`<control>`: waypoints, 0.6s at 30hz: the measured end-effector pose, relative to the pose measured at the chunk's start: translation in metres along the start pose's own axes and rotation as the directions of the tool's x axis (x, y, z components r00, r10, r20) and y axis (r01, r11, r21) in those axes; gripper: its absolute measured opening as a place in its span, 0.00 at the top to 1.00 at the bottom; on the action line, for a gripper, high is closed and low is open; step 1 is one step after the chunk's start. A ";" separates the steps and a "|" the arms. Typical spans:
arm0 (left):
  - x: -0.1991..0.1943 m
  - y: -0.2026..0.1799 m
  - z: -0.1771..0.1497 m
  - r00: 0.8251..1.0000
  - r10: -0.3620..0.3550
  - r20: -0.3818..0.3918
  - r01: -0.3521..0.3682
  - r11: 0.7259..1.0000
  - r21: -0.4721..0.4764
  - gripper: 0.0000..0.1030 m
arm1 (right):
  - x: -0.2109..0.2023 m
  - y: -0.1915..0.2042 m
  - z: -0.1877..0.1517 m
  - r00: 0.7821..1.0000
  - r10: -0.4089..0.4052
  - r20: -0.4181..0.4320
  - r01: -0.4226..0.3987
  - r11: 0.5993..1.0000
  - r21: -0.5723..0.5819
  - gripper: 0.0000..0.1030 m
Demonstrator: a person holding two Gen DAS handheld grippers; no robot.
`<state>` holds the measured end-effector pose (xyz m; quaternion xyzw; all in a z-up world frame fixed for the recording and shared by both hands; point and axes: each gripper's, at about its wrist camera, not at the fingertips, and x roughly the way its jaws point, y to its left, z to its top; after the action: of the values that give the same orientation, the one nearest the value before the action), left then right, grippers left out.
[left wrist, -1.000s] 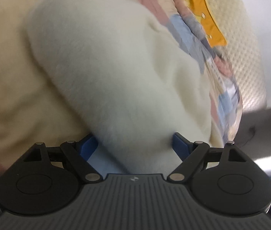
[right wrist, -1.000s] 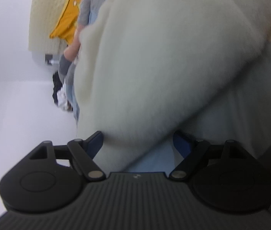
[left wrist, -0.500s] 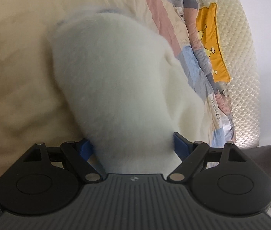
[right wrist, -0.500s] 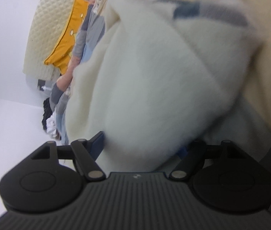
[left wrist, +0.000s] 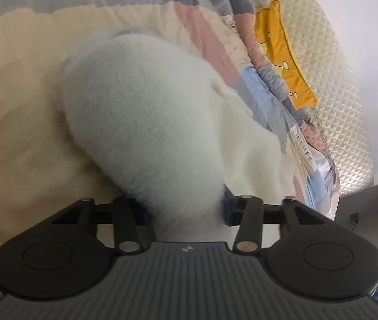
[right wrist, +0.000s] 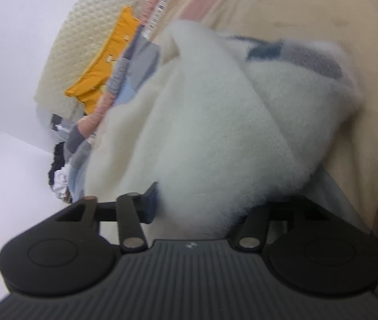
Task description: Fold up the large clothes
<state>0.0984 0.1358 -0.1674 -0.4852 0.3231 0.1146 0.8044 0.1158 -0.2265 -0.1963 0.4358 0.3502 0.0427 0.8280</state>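
Both of your grippers are clenched on one fluffy white garment (left wrist: 146, 122). Your left gripper (left wrist: 186, 210) pinches a thick bunch of it between the blue pads (left wrist: 227, 208); the fleece runs toward 11 o'clock over a cream bedsheet (left wrist: 15, 133). Your right gripper (right wrist: 205, 208) grips another bunch, which spreads toward 1 o'clock; its right pad is buried in fleece. A patchwork quilt (left wrist: 263, 85) lies at 1 o'clock in the left view, with a yellow cushion (left wrist: 282, 53) beyond it.
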 end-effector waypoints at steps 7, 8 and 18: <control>-0.040 -0.028 0.000 0.997 -0.052 0.050 0.047 0.994 0.102 0.63 | -0.027 0.019 0.008 0.989 0.119 0.091 -0.111 0.990 -0.085 0.69; -0.047 -0.034 0.000 0.996 -0.064 0.056 0.057 0.991 0.120 0.64 | -0.032 0.023 0.011 0.987 0.131 0.097 -0.121 0.988 -0.099 0.70; -0.117 -0.075 0.004 0.992 -0.124 -0.003 0.122 0.972 0.200 0.63 | -0.089 0.050 0.033 0.978 0.197 0.065 -0.191 0.977 -0.099 0.69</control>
<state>0.0478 0.1162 -0.0391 -0.4203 0.2984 0.0340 0.8563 0.0814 -0.2520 -0.0978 0.4307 0.2724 0.1230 0.8516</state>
